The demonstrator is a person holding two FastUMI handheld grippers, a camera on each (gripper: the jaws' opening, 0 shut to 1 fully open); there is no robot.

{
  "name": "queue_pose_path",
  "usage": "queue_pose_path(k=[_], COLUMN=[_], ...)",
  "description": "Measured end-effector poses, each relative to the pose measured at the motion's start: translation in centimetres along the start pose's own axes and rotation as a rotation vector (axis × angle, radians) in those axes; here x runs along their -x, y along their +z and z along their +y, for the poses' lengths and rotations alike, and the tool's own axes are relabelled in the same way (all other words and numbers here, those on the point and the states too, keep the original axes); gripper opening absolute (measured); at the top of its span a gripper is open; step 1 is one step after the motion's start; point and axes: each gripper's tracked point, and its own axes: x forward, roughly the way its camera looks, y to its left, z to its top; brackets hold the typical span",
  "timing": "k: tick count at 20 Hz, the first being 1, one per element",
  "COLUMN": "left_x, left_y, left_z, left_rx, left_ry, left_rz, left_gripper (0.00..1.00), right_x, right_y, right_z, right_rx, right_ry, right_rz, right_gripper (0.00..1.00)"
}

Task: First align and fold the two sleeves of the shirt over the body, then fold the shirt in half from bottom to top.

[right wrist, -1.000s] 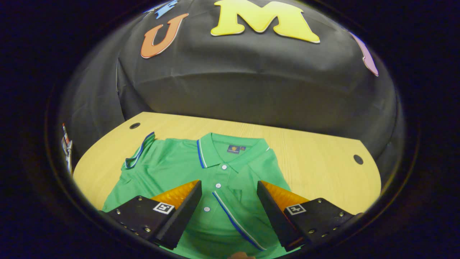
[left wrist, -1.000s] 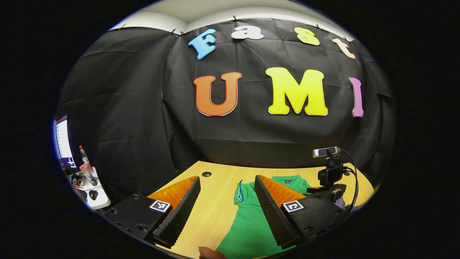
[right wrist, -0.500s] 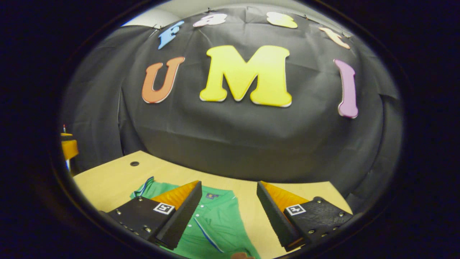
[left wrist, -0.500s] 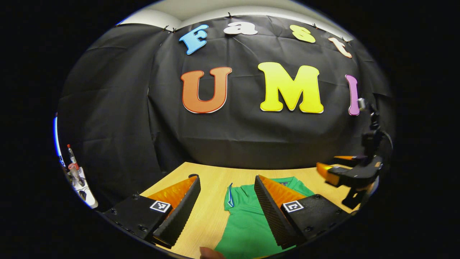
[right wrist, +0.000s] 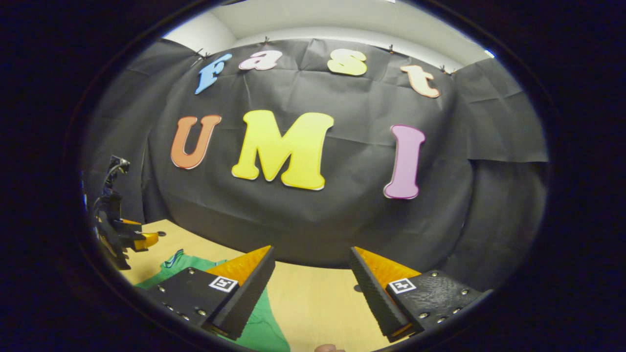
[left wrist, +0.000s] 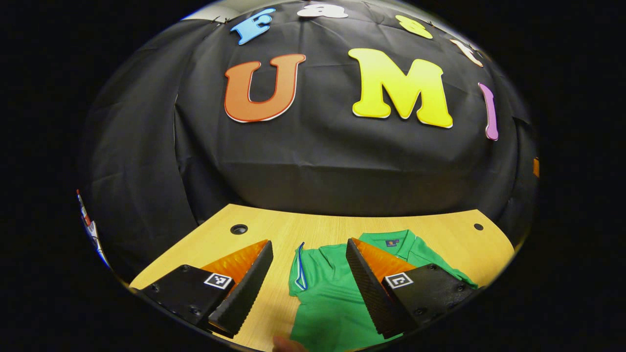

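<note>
Ribbed pads line the inner faces of the left gripper, whose two fingers stand wide apart with nothing between them — it hangs above the desk, over the bare wood and the left part of the green shirt. One finger hides part of the shirt's chest. Past the fingers, the shirt lies flat on the pale wooden desk, collar toward the far edge, and a blue-and-white trimmed sleeve cuff sits at its left side. A small round hole shows near the desk's far left corner, another near the far right corner.

In the right gripper view, the right gripper is likewise spread wide and holds nothing — it hovers off the shirt's right side, above bare desk. The shirt reaches under its left finger, with the trimmed cuff farther left. At the far left of this view the left gripper hangs above the desk's left edge.
</note>
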Motion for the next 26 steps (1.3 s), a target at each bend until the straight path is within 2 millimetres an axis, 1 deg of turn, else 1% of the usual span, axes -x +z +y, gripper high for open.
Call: queue_pose_path(k=[3, 6, 8, 11, 12, 13, 14, 15, 16, 20, 22, 24, 25, 26], left_x=[-3.0, -5.7, -7.6, -10.3, -11.1, -11.9, -12.6, -13.2, -13.9, -16.0, -16.9, -17.0, -17.4, -17.6], left_y=[-1.6, -3.4, -4.6, -5.4, -5.7, -6.1, -6.5, -7.0, -7.2, -8.6, -9.6, -10.5, -10.1, -10.2], left_z=[0.6, 1.1, 1.6, 1.6, 1.3, 1.3, 1.6, 1.8, 1.9, 2.1, 2.9, 3.3, 3.4, 3.3], left_rx=[0.017, 0.016, -0.009, -0.008, 0.011, 0.021, 0.026, 0.025, 0.020, -0.034, -0.034, -0.011, -0.007, -0.008], left_ry=[0.015, 0.034, 0.056, 0.059, 0.054, 0.060, 0.068, 0.074, 0.080, 0.106, 0.129, 0.142, 0.143, 0.136], left_rz=[0.054, 0.120, 0.153, 0.188, 0.205, 0.220, 0.232, 0.246, 0.251, 0.283, 0.300, 0.321, 0.299, 0.305], left_gripper=[0.97, 0.97, 0.97, 0.97, 1.00, 1.00, 1.00, 0.97, 0.97, 0.97, 0.97, 0.98, 0.98, 0.98], right_x=[2.0, 3.7, 4.7, 5.7, 6.0, 6.2, 6.4, 6.5, 6.6, 7.1, 7.4, 7.7, 7.8, 8.0], right_y=[1.4, 2.3, 2.9, 2.8, 2.4, 2.0, 1.9, 1.8, 1.8, 1.4, 1.1, 0.4, 0.0, -0.2], right_z=[-2.9, -4.8, -5.7, -6.8, -7.1, -7.4, -7.8, -8.4, -9.0, -10.7, -11.4, -11.9, -12.2, -12.4], right_rx=[0.016, -0.019, -0.015, 0.000, -0.004, -0.012, -0.021, -0.028, -0.032, -0.053, -0.051, -0.058, -0.061, -0.060], right_ry=[-0.058, -0.093, -0.112, -0.130, -0.131, -0.134, -0.140, -0.152, -0.168, -0.202, -0.217, -0.227, -0.233, -0.241], right_rz=[-0.021, -0.032, -0.045, -0.038, -0.019, -0.002, 0.006, 0.009, 0.015, 0.029, 0.033, 0.055, 0.063, 0.068], right_gripper=[0.96, 0.95, 0.96, 0.94, 0.95, 0.96, 0.95, 0.96, 0.96, 0.96, 0.96, 0.96, 0.96, 0.96])
